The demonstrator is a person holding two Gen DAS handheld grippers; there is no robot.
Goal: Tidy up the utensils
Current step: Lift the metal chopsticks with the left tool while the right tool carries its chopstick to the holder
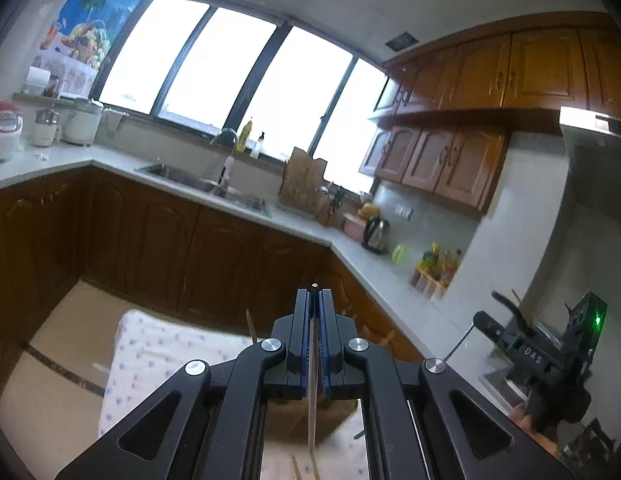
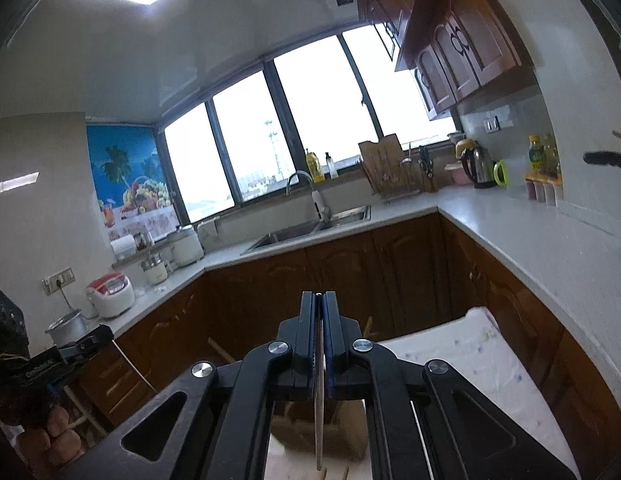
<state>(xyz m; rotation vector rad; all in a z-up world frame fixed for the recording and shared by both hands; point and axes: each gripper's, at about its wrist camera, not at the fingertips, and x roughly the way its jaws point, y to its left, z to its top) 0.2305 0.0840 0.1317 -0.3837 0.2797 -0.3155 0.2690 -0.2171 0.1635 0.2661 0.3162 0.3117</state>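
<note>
My left gripper [image 1: 314, 294] is shut on a thin utensil [image 1: 313, 408], a pale slim shaft that hangs down between the blue pads, with a dark tip at the fingertips. Below it sits a brown holder [image 1: 298, 420] on a flowered cloth [image 1: 150, 360]. My right gripper [image 2: 319, 296] is shut on a thin flat metal utensil [image 2: 319, 412] that hangs down over the brown holder [image 2: 350, 432]. What kind of utensil each one is cannot be told. The right gripper also shows in the left wrist view [image 1: 486, 320], holding a thin metal rod.
An L-shaped white counter [image 2: 510, 232] with dark wood cabinets runs around the room. It carries a sink [image 2: 310, 228], a kettle [image 2: 476, 166], a knife block [image 2: 426, 168], cutting boards [image 2: 384, 164], spice jars [image 2: 544, 190] and rice cookers [image 2: 110, 294]. Loose chopsticks [image 1: 300, 470] lie on the cloth.
</note>
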